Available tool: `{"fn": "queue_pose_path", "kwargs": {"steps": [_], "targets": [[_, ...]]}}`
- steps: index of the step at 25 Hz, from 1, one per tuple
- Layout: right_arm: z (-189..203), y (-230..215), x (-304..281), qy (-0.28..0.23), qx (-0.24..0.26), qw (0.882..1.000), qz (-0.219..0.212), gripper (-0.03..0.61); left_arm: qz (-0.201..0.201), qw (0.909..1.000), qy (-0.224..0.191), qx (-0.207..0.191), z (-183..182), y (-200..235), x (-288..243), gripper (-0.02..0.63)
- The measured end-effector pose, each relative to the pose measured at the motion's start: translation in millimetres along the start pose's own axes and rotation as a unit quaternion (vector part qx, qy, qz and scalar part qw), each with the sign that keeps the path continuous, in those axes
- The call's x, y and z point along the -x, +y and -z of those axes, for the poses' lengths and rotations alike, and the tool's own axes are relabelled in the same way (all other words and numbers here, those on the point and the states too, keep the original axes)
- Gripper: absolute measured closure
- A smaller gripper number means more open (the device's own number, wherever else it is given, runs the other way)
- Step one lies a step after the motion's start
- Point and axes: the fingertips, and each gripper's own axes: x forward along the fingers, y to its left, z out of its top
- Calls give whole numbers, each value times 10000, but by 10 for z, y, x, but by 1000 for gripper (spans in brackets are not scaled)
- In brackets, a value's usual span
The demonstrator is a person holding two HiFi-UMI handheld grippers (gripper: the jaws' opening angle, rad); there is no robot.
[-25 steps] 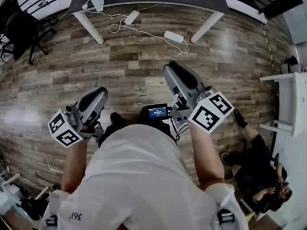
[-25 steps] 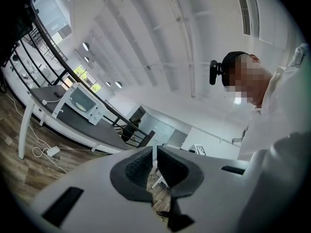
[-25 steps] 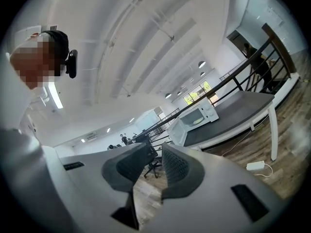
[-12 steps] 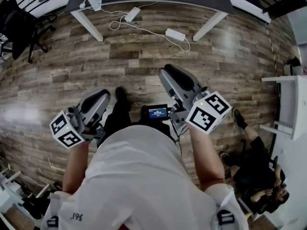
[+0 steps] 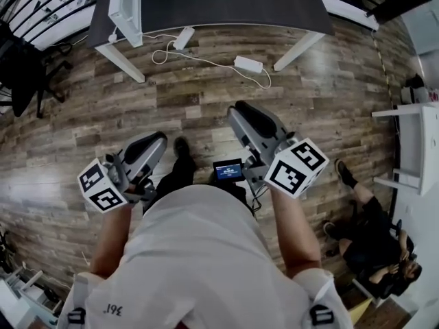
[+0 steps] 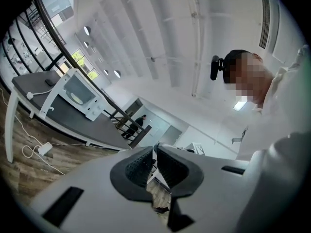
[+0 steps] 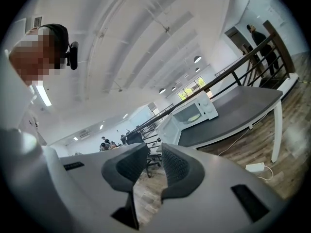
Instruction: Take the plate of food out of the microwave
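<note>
Wood-plank floor [image 5: 206, 81] lies under the person, who stands well back from the dark grey table [image 5: 226, 2] with a claw in each hand. The white microwave [image 7: 194, 113] sits toward the table's left end, its door [image 7: 170, 130] swung open; the plate of food [image 7: 193, 116] rests inside the cavity, well apart from both claws. The left claw [image 6: 154, 152] is raised in open air, its ribbed pads a narrow gap apart and gripping nothing. The right claw [image 7: 155, 152] is the same, a narrow gap with only floor showing through. A white power adapter [image 5: 248, 64] and its cable lie on the floor below the table's near edge.
</note>
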Motion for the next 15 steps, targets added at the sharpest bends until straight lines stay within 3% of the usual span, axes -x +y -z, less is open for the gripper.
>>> {"fn": "queue_pose_path", "kwargs": {"steps": [6, 15], "targets": [[-258, -22, -654, -148, 41, 9997, 214, 482, 298, 9991, 300, -24, -486, 476, -55, 580], [-501, -91, -1375, -288, 98, 9983, 492, 482, 339, 9970, 692, 33, -897, 1120, -35, 580]]}}
